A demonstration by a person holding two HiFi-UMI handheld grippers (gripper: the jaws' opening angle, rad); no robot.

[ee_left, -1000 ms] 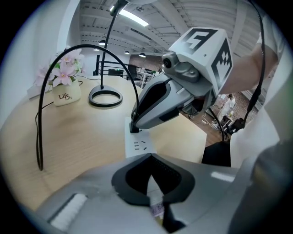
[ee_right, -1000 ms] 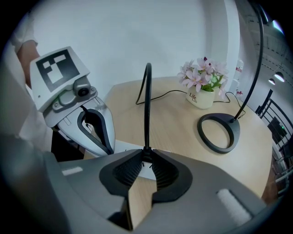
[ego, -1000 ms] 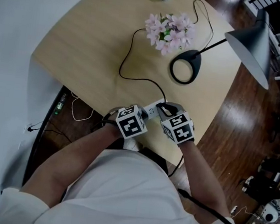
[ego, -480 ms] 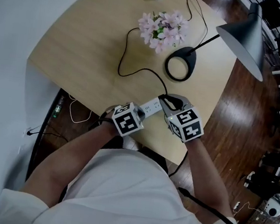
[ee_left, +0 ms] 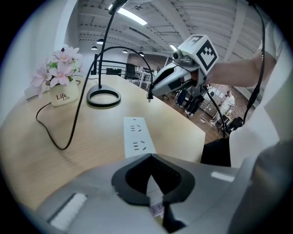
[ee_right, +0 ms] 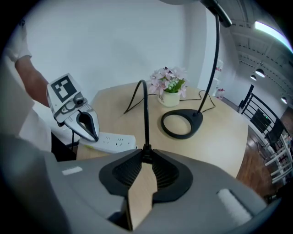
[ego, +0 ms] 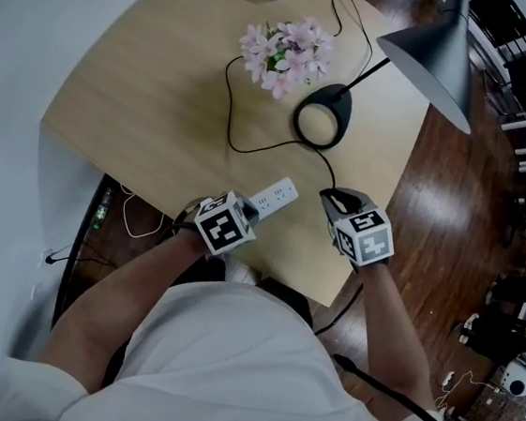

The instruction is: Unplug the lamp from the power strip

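- The table (ego: 134, 96) lies bare on my left.
- The cord (ee_right: 146, 119) in my right claw (ego: 332, 199) loops across the middle.
- Flowers (ego: 283, 49) and lamp base (ego: 339, 110) block the far side.
- The power strip (ego: 279, 195) in my left claw (ego: 249, 211) bars the near edge.

Soft, even light falls on the table (ego: 142, 116), bright and nearly shadowless around the lamp base (ego: 337, 112). Above the table, ceiling lights (ee_left: 136, 16) glare in the left gripper view. Both gripper views bulge, with dark corners and blurred foregrounds.
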